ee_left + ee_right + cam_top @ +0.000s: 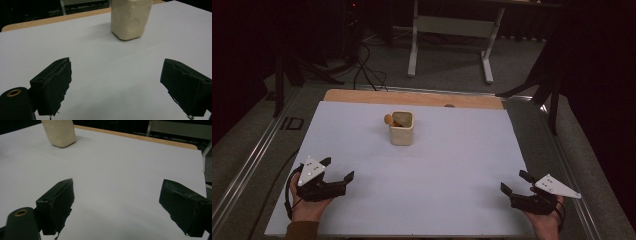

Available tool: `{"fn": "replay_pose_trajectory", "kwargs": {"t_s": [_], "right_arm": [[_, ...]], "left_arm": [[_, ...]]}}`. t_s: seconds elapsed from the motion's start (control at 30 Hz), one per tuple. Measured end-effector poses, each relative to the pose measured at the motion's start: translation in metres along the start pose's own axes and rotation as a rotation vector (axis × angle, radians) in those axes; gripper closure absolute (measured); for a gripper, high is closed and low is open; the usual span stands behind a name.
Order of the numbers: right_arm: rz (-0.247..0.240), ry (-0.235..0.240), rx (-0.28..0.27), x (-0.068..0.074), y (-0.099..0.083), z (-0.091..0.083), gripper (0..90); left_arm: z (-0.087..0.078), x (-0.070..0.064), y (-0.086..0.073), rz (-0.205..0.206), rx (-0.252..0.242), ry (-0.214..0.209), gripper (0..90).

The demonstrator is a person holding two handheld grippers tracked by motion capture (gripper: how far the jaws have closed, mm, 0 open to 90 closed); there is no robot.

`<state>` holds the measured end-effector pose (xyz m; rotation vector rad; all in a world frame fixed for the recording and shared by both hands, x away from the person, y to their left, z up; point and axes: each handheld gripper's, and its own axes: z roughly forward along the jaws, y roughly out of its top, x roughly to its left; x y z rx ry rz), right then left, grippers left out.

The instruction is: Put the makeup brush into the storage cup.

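A cream square cup [402,128] stands upright on the white sheet [452,165], toward the back middle. A brown rounded thing [388,119] pokes out over its left rim. The same cup [130,18] rises ahead in the left gripper view, and the cup [60,132] sits far off to the upper left in the right gripper view. My left gripper [337,169] rests near the front left corner, jaws wide apart and empty. At the front right, my right gripper [516,182] is open too, with nothing between its jaws.
The white sheet covers a wooden tabletop whose bare back edge [412,96] shows behind the cup. Beyond the table stand a grey desk frame [452,30] and cables [367,70] on the floor. Metal rails [252,160] run along both sides.
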<state>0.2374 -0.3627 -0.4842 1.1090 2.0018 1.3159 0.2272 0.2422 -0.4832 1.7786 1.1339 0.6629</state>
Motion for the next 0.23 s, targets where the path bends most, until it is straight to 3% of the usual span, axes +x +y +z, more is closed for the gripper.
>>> {"fn": "replay_pose_trajectory", "kwargs": {"t_s": [0.23], "right_arm": [[0.001,-0.001,-0.001,-0.0003,-0.0001,0.0000,11.6]], "left_arm": [[0.0012,0.0003,-0.0004,-0.006,0.000,0.000,10.3]]}}
